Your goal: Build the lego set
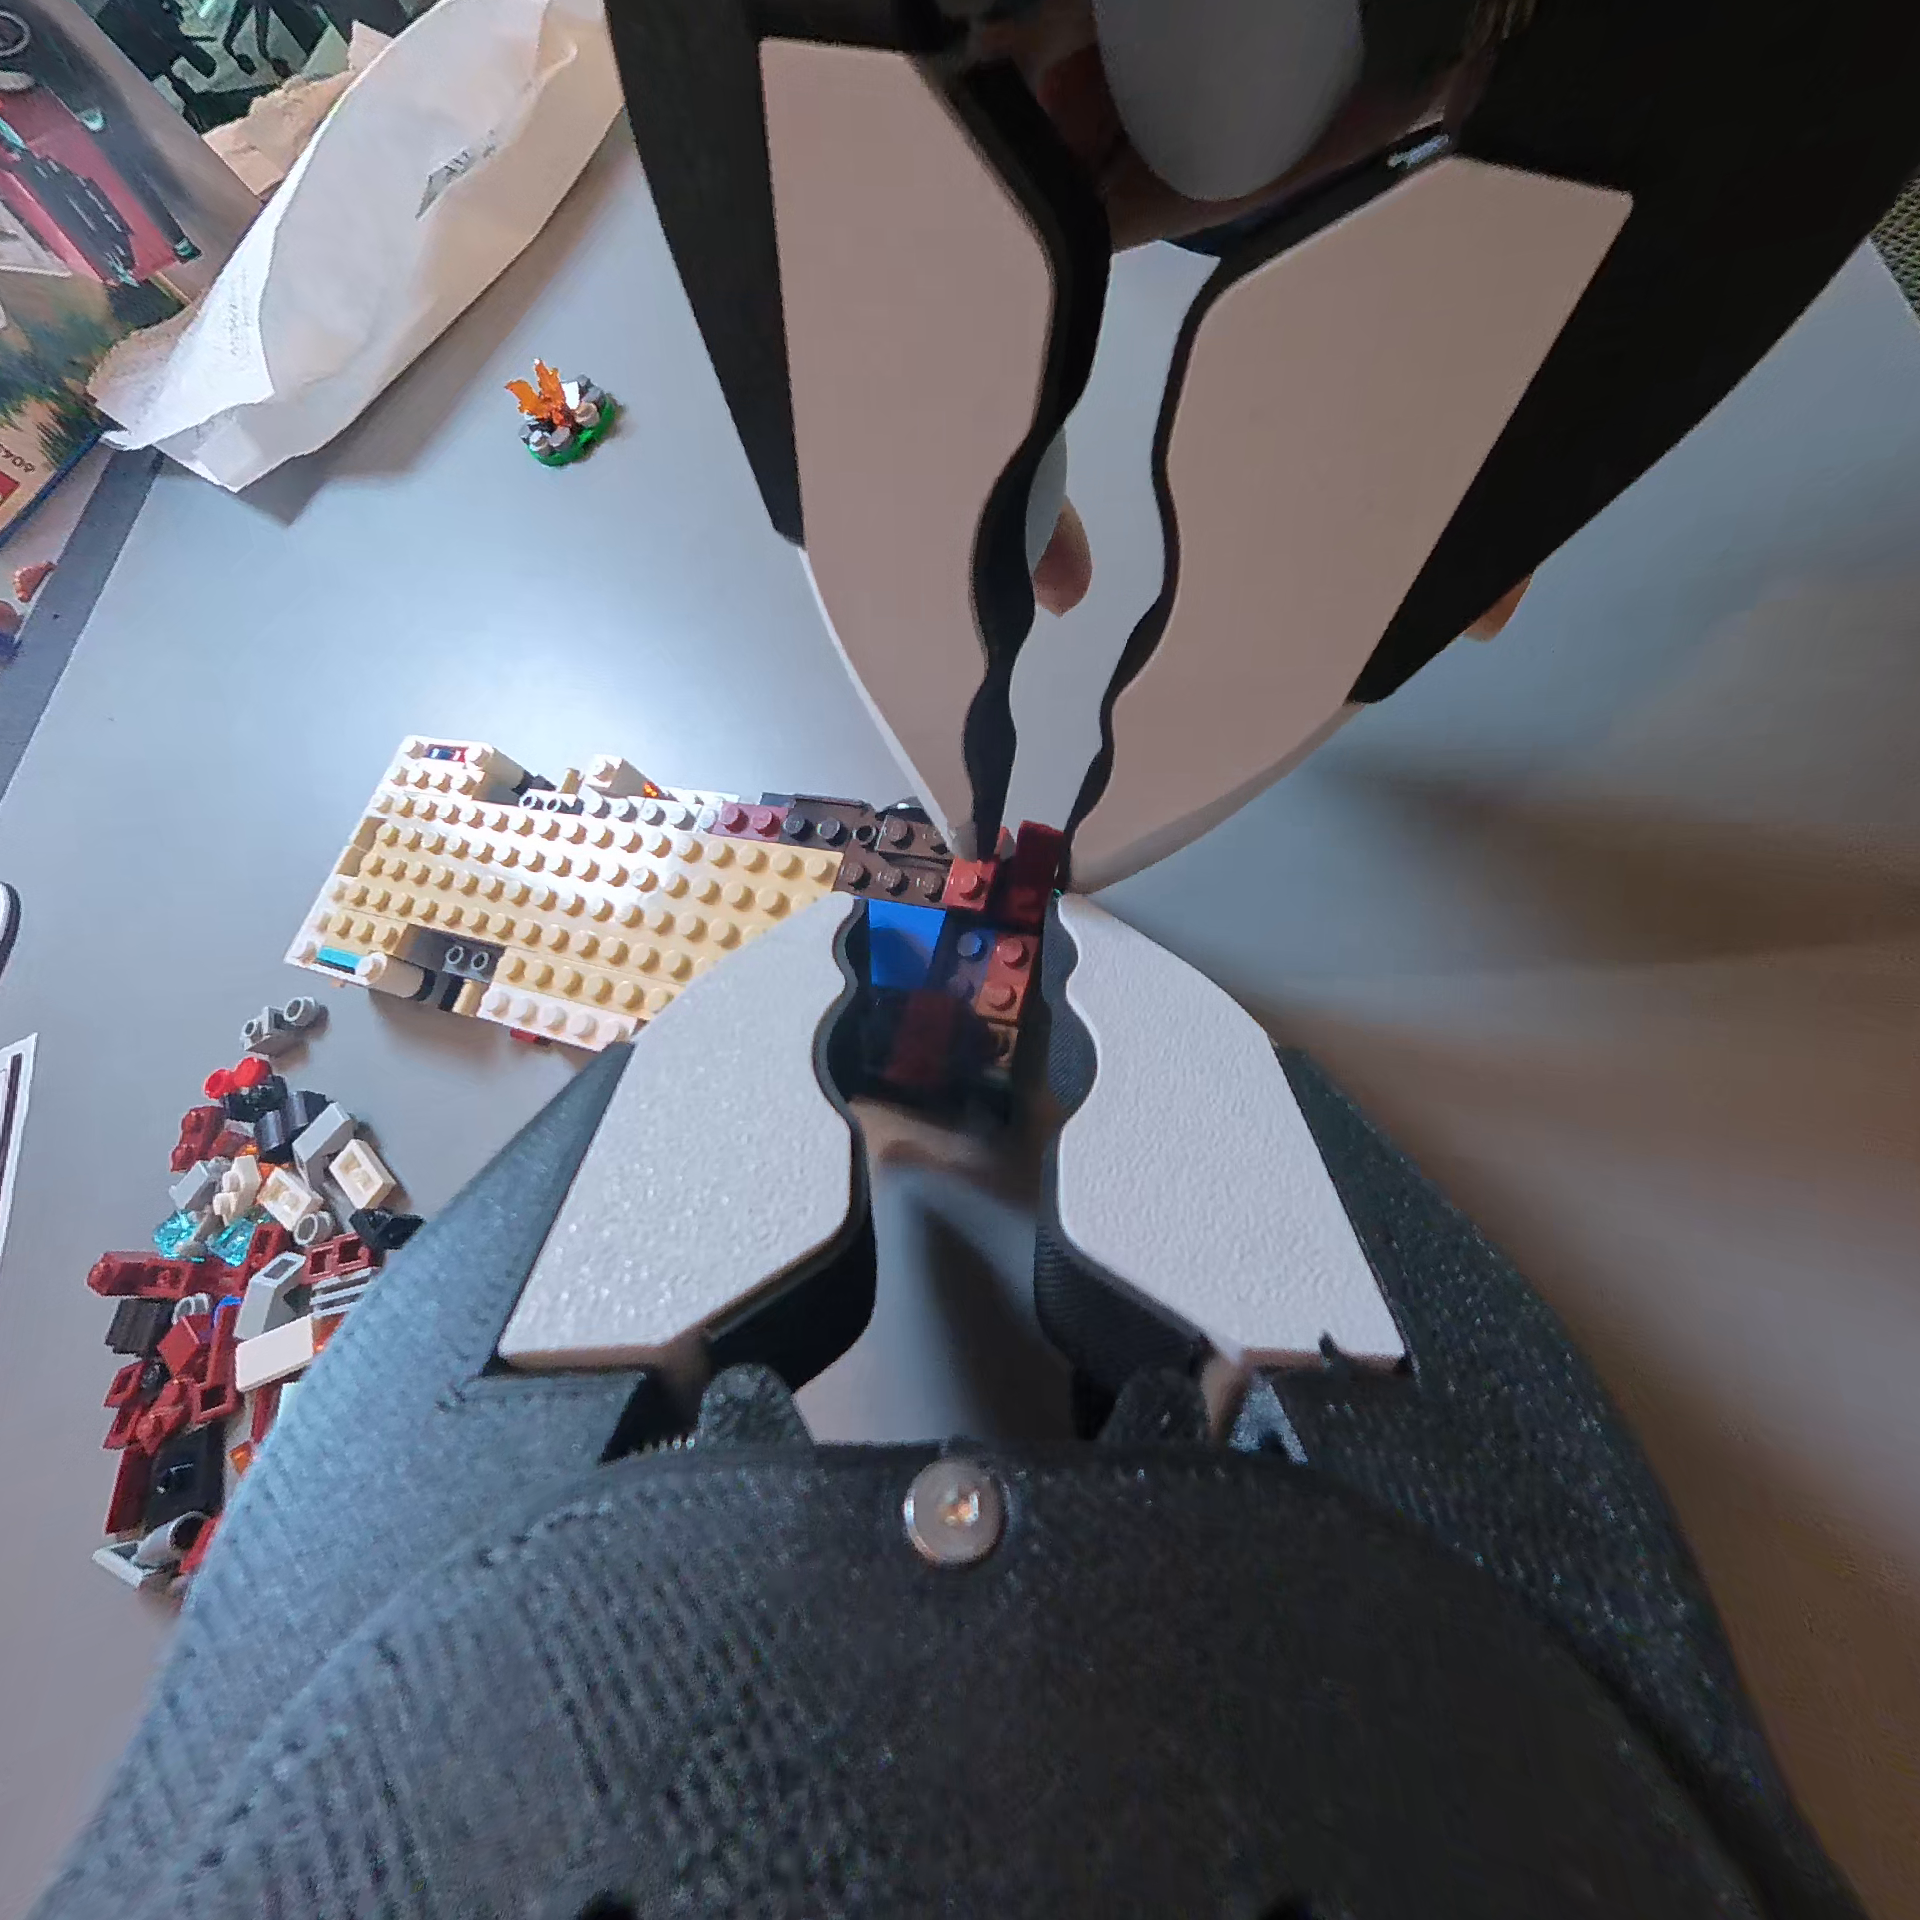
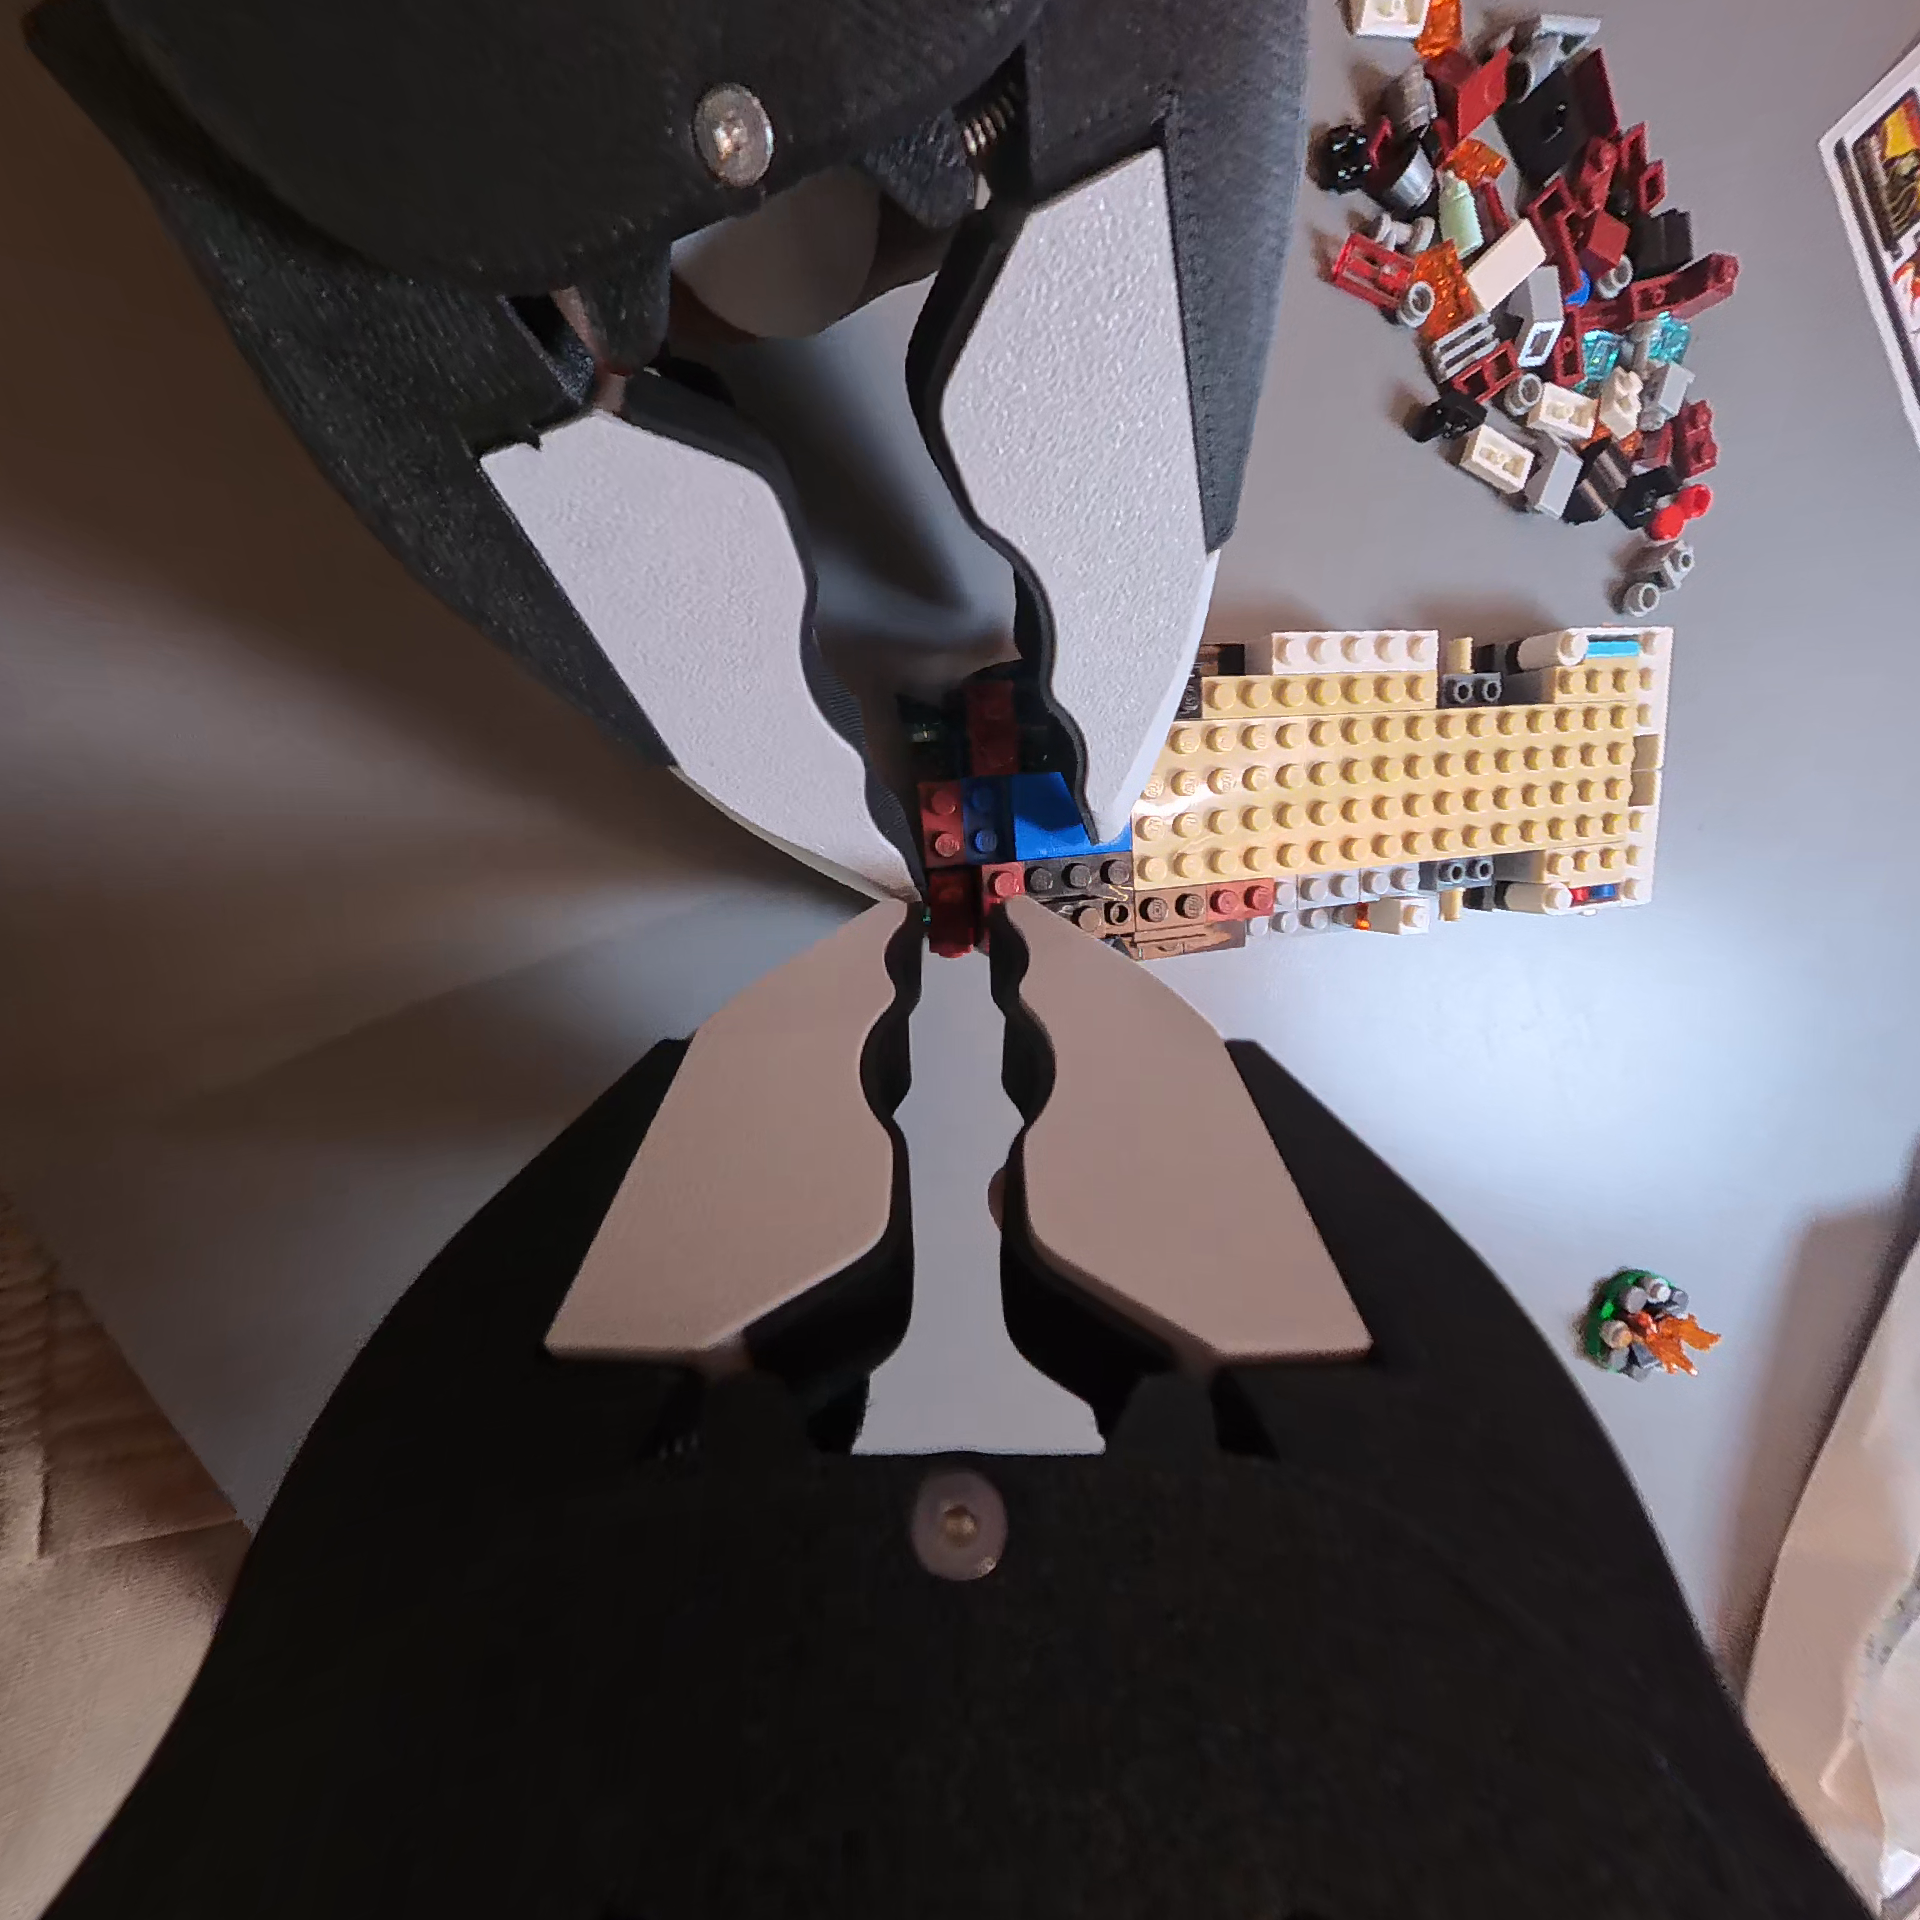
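A flat brick build with a tan studded plate [image 1: 540, 883] [image 2: 1382, 790] lies on the grey table [image 1: 1507, 831]. Its near end carries a blue slope [image 1: 899, 935] [image 2: 1049, 821] and red and brown bricks. My left gripper [image 1: 956, 914] [image 2: 1003, 857] is shut across that end, with a pad pressed on each side. My right gripper [image 2: 956, 920] [image 1: 1023, 852] faces it, tips almost touching the left one's. A dark red brick [image 2: 951, 920] [image 1: 1039, 873] stands on the build's corner between the right fingers, which flank it with a thin gap on one side.
A pile of loose small bricks [image 1: 229, 1278] [image 2: 1538, 270] lies beside the build. A small campfire model [image 1: 561, 410] [image 2: 1647, 1330] stands apart. A white paper bag [image 1: 395, 208] [image 2: 1849, 1558] and a printed box [image 1: 73, 208] lie at the table's edge. A printed leaflet [image 2: 1881, 208] is near the pile. The small campfire model [image 1: 561, 410] is about equally far from each gripper, around 25 centimetres. Seen from the right wrist view [image 2: 1641, 1326] as well.
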Demonstrator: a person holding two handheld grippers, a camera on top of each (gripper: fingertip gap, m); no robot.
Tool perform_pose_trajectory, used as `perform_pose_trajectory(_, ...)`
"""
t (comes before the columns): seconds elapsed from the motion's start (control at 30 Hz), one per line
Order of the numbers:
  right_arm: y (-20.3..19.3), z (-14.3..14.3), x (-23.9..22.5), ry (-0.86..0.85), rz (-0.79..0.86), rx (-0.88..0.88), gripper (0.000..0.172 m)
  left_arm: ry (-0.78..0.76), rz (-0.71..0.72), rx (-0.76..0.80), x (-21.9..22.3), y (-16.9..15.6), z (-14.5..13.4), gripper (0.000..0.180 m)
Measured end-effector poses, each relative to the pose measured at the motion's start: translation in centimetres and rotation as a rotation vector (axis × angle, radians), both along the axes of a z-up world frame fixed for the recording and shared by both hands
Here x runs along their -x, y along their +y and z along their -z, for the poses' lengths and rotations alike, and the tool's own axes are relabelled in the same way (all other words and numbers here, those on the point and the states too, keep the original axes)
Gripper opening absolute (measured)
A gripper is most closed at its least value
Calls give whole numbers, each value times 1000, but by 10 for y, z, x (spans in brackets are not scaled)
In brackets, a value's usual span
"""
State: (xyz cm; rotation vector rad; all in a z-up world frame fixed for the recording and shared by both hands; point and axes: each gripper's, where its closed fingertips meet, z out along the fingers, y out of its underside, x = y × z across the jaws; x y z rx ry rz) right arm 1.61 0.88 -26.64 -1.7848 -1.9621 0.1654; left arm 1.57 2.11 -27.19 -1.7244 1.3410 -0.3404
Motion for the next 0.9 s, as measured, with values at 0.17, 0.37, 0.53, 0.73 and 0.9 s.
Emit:
perform_pose_trajectory(0.17,-2,-2,1,30,-34,-1,15,-6,-4,5,0,0,0,30)
perform_pose_trajectory(0.37,-1,-7,-16,85,-54,-24,20,-12,-5,10,1,1,0,30)
perform_pose_trajectory(0.53,5,9,-42,118,81,73,21,-12,-5,8,0,1,0,30)
perform_pose_trajectory(0.73,9,19,-39,144,149,142,23,-4,1,1,2,1,-1,33)
perform_pose_trajectory(0.9,4,19,-31,109,59,215,20,-8,-3,-2,9,1,-9,35)
